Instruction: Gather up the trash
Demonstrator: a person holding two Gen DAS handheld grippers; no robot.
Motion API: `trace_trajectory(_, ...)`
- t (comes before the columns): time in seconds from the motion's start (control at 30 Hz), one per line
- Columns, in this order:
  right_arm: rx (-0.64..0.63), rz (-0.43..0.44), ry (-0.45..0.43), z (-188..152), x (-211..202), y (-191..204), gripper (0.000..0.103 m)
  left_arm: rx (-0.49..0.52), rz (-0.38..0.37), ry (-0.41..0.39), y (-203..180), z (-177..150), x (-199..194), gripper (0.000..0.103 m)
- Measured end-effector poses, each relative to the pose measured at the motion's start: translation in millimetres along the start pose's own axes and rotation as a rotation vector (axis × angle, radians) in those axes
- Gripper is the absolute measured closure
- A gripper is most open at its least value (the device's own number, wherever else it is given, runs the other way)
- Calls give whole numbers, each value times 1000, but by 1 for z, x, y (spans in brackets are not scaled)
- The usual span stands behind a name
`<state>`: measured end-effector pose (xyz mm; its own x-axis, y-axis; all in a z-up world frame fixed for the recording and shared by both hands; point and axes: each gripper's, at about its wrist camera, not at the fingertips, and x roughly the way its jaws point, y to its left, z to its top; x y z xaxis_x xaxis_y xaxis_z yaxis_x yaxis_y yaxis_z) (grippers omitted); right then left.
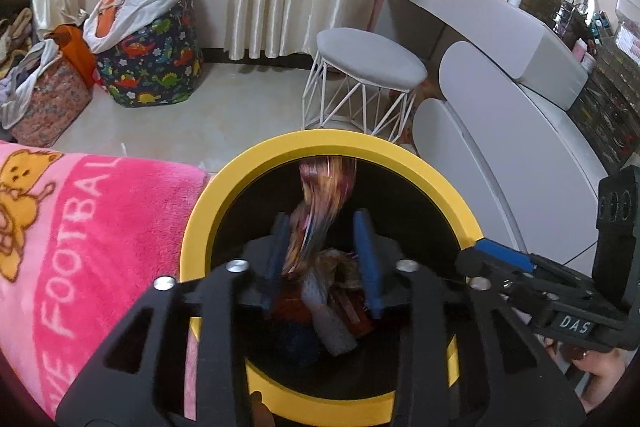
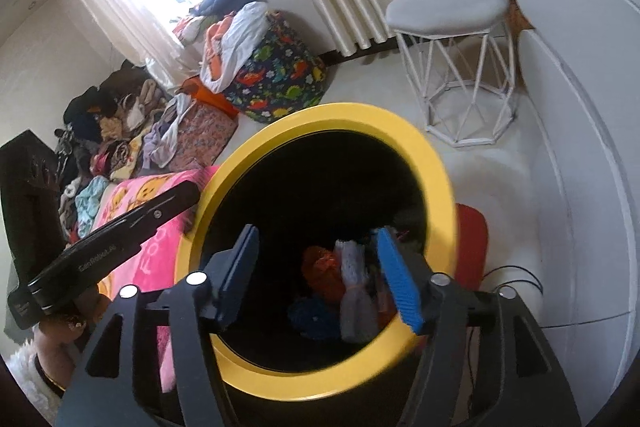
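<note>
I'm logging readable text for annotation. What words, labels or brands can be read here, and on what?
"FOOTBAL", cut off by a fold: pink blanket.
"DAS": small label on the right hand-held gripper.
"GenRobot.AI", roughly; small and soft: side of the left hand-held gripper.
Snack wrapper over the yellow-rimmed bin: print too blurred.

The right gripper [image 2: 320,267] hangs over the yellow-rimmed bin [image 2: 256,147], its blue fingers [image 2: 400,279] spread apart with nothing between them. Crumpled trash [image 2: 340,287] lies inside the bin, and a pink blanket [image 2: 136,199] touches its left rim
</note>
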<state>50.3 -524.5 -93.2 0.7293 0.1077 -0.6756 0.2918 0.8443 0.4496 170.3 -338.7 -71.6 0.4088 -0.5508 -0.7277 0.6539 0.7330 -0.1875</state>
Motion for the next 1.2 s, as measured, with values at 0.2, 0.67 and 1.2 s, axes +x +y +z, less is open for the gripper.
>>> trace_trajectory(0.2, -13, -59, -34, -2, -16, -3, 28, -9, 16, -21, 0, -2, -11, 43)
trace_trajectory(0.67, -131, -79, -155, -17, -48, 40, 7, -76, 111, -149, 31, -23, -83, 11)
trace_trajectory(1.2, -192, -25, -233, -50, -57, 112, 6, -156, 285, -252, 76, -70, -167, 11)
